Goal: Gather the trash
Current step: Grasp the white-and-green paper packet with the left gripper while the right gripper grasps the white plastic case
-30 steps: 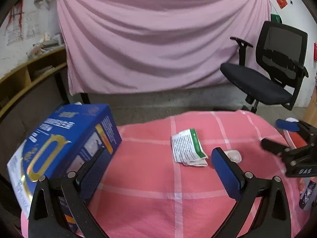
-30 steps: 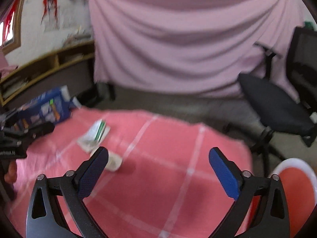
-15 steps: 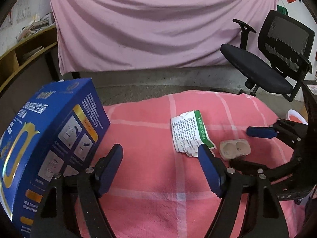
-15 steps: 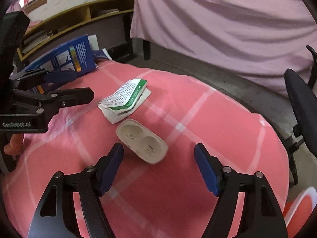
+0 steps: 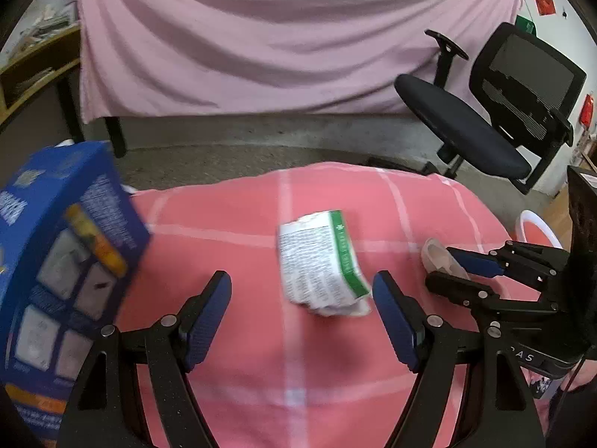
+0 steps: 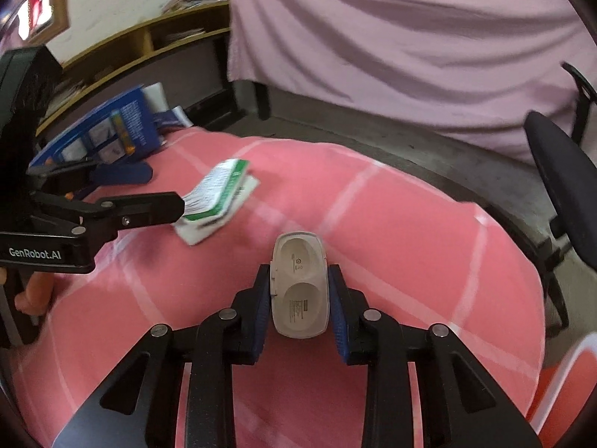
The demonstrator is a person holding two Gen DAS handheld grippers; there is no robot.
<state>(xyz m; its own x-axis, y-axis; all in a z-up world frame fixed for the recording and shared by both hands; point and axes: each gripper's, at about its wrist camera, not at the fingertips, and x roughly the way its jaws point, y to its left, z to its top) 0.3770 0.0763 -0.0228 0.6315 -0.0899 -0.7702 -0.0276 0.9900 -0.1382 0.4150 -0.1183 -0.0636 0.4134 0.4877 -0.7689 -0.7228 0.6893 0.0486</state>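
The right gripper (image 6: pixel 299 300) is clamped on a small white plastic case (image 6: pixel 299 283), one blue pad against each long side, low over the pink checked cloth (image 6: pixel 410 254) of the desk. Left of the case lies a crumpled paper leaflet (image 5: pixel 321 265) with a green edge. The left gripper (image 5: pixel 302 317) has its fingers wide apart on both sides of this leaflet; whether they touch it, I cannot tell. Further left of the leaflet stands a blue carton (image 5: pixel 56 261), somewhat blurred. A black office chair (image 5: pixel 496 112) stands behind the desk.
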